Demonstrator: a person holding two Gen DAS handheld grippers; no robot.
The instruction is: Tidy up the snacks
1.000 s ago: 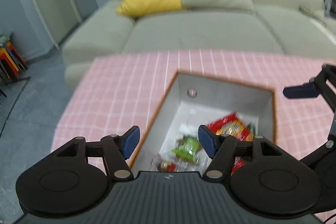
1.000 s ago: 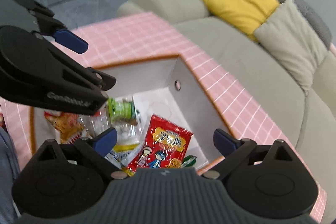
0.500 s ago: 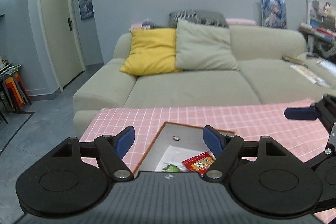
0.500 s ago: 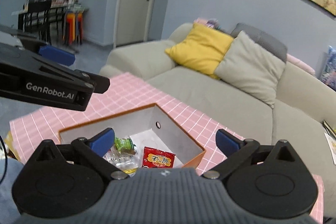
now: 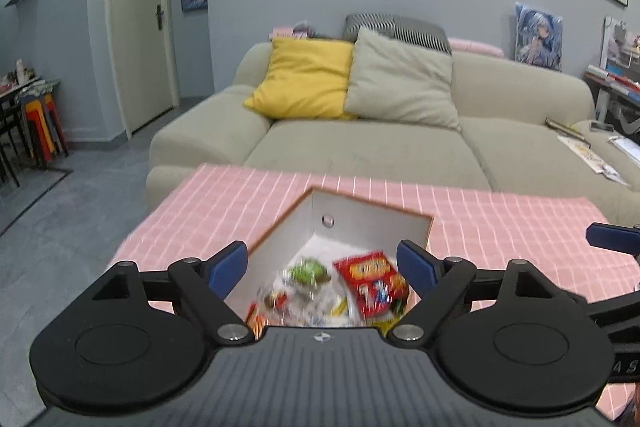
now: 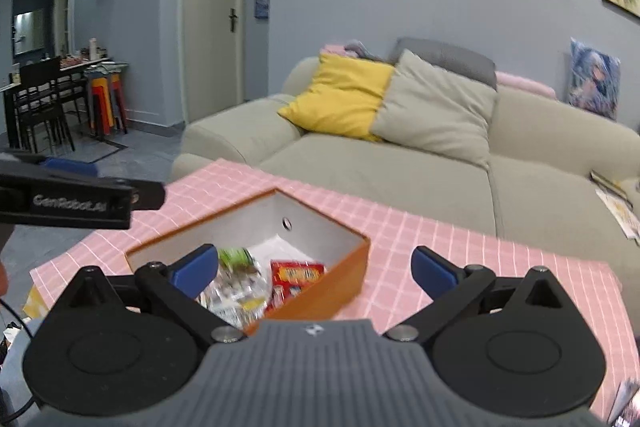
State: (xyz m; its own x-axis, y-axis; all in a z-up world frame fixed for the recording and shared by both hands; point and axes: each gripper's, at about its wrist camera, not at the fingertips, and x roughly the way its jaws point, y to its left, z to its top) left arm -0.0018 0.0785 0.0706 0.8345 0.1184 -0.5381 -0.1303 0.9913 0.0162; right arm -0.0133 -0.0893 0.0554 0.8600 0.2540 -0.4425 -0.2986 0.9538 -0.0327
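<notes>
An orange box with a white inside (image 5: 372, 223) (image 6: 344, 267) stands on the pink checked tablecloth (image 5: 224, 203) (image 6: 460, 251). It holds several snacks: a red packet (image 5: 372, 283) (image 6: 296, 275), a green-topped snack (image 5: 308, 271) (image 6: 234, 257) and clear wrapped ones (image 6: 236, 295). My left gripper (image 5: 322, 267) is open and empty above the box's near side. My right gripper (image 6: 314, 269) is open and empty above the box's near right edge. The left gripper also shows at the left of the right wrist view (image 6: 80, 199).
A beige sofa (image 5: 360, 147) with a yellow cushion (image 5: 304, 83) and a grey cushion (image 5: 400, 83) stands behind the table. Papers lie on its right end (image 5: 588, 155). Stacked stools and a dining table stand far left (image 6: 60, 95). A door (image 5: 140, 27) is at the back left.
Both grippers rose and tilted up away from the box over the last second, then the left tipped down a little so more of the box shows. Both stayed open and empty.
</notes>
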